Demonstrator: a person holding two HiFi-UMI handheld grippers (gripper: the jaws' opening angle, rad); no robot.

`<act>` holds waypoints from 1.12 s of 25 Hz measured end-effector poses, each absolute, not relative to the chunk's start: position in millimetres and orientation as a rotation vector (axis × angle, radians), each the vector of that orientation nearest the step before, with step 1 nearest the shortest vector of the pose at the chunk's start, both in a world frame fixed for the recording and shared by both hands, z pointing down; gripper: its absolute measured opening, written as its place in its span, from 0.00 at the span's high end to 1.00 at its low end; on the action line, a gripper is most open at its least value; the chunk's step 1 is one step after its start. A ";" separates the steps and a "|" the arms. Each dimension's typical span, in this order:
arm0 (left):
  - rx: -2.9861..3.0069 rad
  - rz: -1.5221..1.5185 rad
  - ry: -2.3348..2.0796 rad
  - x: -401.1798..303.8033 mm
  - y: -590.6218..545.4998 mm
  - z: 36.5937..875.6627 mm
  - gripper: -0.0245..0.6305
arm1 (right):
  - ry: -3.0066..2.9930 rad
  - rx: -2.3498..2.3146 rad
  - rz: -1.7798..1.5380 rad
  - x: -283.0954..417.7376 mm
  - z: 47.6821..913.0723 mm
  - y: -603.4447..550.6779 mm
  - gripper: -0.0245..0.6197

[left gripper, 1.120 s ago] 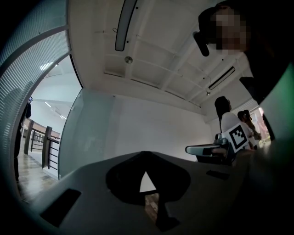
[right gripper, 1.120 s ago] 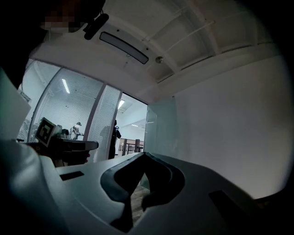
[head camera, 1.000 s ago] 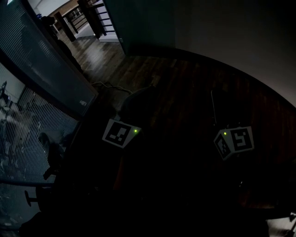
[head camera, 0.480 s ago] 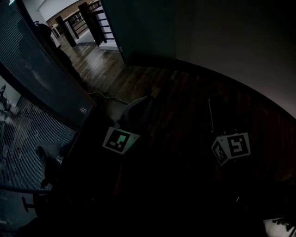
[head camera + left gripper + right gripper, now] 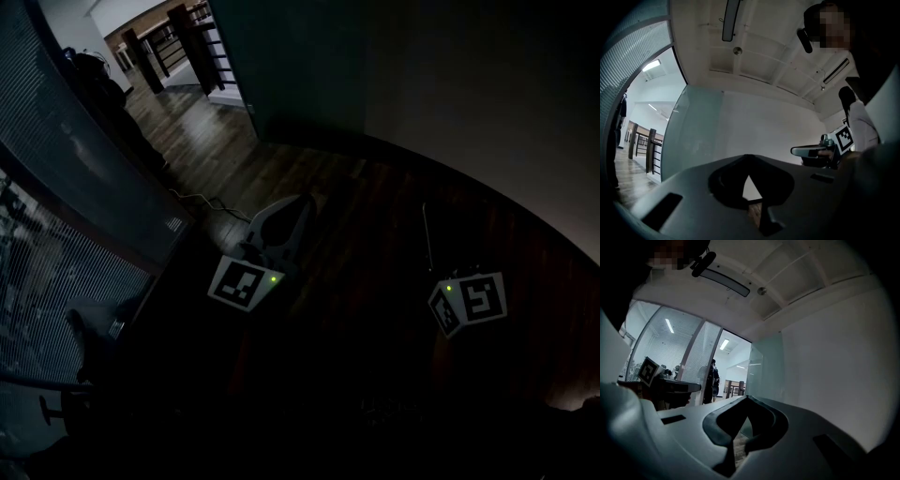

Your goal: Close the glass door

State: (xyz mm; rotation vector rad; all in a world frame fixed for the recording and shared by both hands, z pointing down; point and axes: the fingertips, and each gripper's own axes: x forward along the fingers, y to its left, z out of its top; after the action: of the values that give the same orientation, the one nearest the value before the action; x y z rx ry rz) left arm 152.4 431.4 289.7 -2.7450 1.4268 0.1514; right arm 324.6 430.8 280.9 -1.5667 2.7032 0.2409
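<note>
1. Both tools are empty: the left gripper (image 5: 749, 183) and the right gripper (image 5: 743, 427) each have their jaws pressed together with nothing between.
2. Glass door (image 5: 691, 136) stands ahead, between the white wall (image 5: 778, 126) and the open doorway (image 5: 642, 140), well apart from both grippers.
3. Step, as judged: approach; door not yet touched.
4. Next move calls for reaching the door's free edge or a handle (none made out), then bringing it across the doorway.

**Dark planks, pale glass**

The floor (image 5: 216, 141) is dark brown wood in long planks. The glass door (image 5: 691, 136) seems a frosted grey-green, though the light is dim. Fine pale stripes line the partition (image 5: 56, 281). The left gripper (image 5: 749, 157) and right gripper (image 5: 747, 398) are pale grey. The left cube (image 5: 246, 281) and right cube (image 5: 471, 300) are white with black squares, each with a green dot.
</note>
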 end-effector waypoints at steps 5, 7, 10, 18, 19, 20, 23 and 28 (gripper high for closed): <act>-2.737 0.155 1.450 151.0 393.8 290.0 0.96 | 2.705 -1.578 0.228 326.9 283.5 393.3 0.97; -2.737 0.156 1.452 150.3 379.2 287.5 0.96 | 2.703 -1.586 0.217 326.6 282.8 379.0 0.97; -2.742 0.159 1.433 148.1 357.1 282.4 0.96 | 2.703 -1.604 0.207 321.4 282.2 357.2 0.97; -2.774 0.174 1.383 139.7 274.3 281.6 0.96 | 2.679 -1.686 0.170 315.3 287.4 282.1 0.97; -2.778 0.175 1.372 139.4 263.7 279.9 0.96 | 2.673 -1.694 0.169 314.6 285.7 272.8 0.97; -2.783 0.177 1.362 138.4 254.1 278.7 0.96 | 2.667 -1.700 0.166 313.1 284.6 264.1 0.97; -2.788 0.181 1.340 132.8 228.8 277.8 0.96 | 2.648 -1.703 0.156 306.4 283.6 241.5 0.97; -2.798 0.200 1.333 122.3 197.1 278.0 0.96 | 2.628 -1.721 0.154 299.8 279.9 212.4 0.97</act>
State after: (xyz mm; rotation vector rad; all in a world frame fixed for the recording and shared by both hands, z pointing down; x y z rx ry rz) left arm 122.3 197.1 278.0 -2.7976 1.3330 0.1998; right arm 299.8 212.4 279.9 -1.7213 2.6283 0.1539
